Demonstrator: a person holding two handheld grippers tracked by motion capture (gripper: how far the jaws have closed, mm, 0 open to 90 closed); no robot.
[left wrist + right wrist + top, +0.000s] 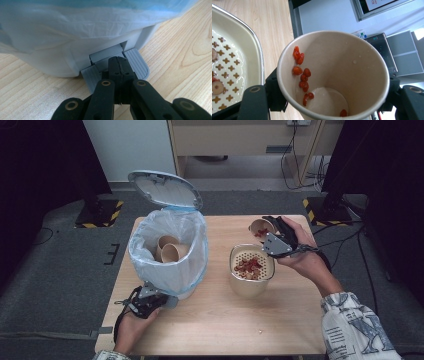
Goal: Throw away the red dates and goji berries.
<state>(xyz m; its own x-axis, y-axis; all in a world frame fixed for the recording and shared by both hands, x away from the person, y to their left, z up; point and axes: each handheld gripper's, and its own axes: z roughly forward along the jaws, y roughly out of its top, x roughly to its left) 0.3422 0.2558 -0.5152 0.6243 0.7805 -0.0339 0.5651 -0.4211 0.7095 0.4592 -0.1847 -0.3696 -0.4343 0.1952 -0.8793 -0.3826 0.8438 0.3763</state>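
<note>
While left claw presses pedal closed, right claw pinches tilted cup.

Tilted paper cup, red berries clinging inside

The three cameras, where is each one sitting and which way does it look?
High view: above the table, looking forward and down at the bin, strainer bowl, both forearms.
Left gripper view: on the left gripper, facing the bin's pedal; shut black fingers show.
Right gripper view: on the right gripper, looking into the paper cup.
Shared: the bin.
</note>
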